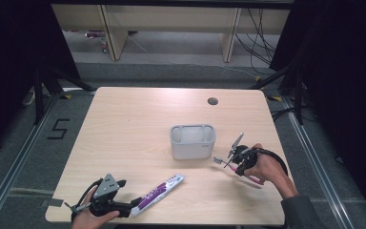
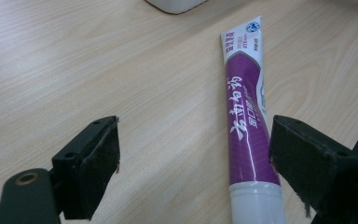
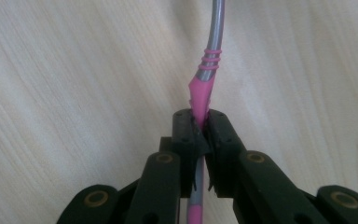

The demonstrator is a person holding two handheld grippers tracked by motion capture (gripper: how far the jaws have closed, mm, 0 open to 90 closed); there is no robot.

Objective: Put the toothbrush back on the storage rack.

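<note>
Left gripper [image 1: 124,208] low over surface [image 1: 138,124], fingers [image 2: 93,163] spread wide. Toothpaste tube [image 2: 247,121] lies flat between them, close against right-hand finger, well apart from left-hand one; cap end nearest gripper, flat tail pointing away toward white holder [image 1: 193,141]. Right gripper [image 1: 233,160] fingers [image 3: 186,140] clamped narrow on toothbrush [image 3: 205,84], pink-grey handle running out past fingertips, bristle head beyond, just beside holder.

Purple toothpaste tube [image 2: 247,126] flat on the wooden table [image 2: 98,70], between wide-apart black fingers [image 2: 95,163], nearer one.
</note>
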